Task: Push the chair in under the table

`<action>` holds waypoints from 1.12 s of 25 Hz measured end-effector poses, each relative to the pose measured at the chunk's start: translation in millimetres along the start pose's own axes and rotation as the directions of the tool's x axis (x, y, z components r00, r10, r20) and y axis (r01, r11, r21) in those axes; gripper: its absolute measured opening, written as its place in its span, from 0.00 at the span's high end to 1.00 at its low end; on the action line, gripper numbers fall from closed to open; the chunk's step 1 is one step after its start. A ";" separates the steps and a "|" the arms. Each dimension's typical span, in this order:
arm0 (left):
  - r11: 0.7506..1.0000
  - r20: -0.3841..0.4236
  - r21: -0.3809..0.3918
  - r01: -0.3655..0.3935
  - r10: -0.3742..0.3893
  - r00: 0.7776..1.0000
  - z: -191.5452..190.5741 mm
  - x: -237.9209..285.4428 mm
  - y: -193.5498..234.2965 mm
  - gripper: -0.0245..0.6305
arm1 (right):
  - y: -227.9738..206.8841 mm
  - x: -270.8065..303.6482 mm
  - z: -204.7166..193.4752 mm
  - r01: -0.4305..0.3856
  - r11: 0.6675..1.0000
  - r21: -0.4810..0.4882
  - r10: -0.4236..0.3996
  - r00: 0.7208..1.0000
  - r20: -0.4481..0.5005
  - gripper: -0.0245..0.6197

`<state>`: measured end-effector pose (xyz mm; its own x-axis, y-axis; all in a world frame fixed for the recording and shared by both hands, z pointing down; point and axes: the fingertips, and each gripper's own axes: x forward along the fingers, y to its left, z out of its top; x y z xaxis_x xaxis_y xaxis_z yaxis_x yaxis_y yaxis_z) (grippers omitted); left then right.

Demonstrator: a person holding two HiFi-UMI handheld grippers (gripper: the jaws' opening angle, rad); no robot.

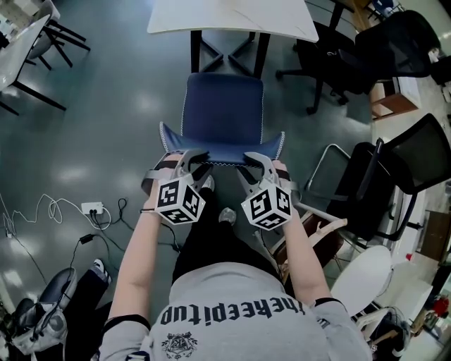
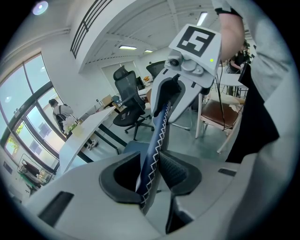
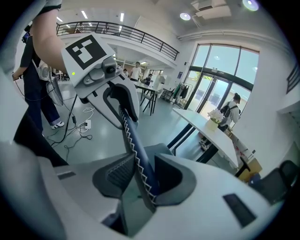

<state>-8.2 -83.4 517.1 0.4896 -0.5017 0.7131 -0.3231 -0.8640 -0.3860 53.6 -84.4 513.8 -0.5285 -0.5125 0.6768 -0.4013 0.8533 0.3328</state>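
My left gripper [image 1: 190, 156] and right gripper [image 1: 257, 158] each pinch the backrest's top edge of the blue padded chair [image 1: 223, 113], which stands just short of the white table [image 1: 232, 17]. Pushing unevenly could skew it into the black table legs [image 1: 194, 53], or the edge could slip from my grip.

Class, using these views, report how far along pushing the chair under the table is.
Done: left gripper and right gripper clamp the chair by its backrest edge. In hand: chair lined up facing the table. Left: its seat sits wholly outside the tabletop; push it under.
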 end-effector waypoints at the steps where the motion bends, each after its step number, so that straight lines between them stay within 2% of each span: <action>1: 1.000 0.000 0.001 0.002 -0.002 1.000 0.0 1.4 2.9 0.77 | -2.6 1.7 0.5 0.001 1.000 0.002 -0.001 1.000 -0.001 0.75; 18: 1.000 0.007 0.021 0.024 -0.024 1.000 -4.0 23.8 50.7 0.76 | -43.0 31.6 11.0 0.035 0.999 0.028 -0.035 0.999 -0.011 0.74; 28: 0.999 0.014 0.035 0.041 -0.041 0.999 -11.9 41.3 101.2 0.75 | -78.6 61.3 27.7 0.066 0.997 0.046 -0.065 0.998 -0.021 0.75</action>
<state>-30.4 -191.0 514.5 0.5139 -0.4660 0.7202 -0.2742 -0.8848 -0.3768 32.1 -185.6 510.9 -0.4856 -0.5651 0.6670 -0.4695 0.8122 0.3463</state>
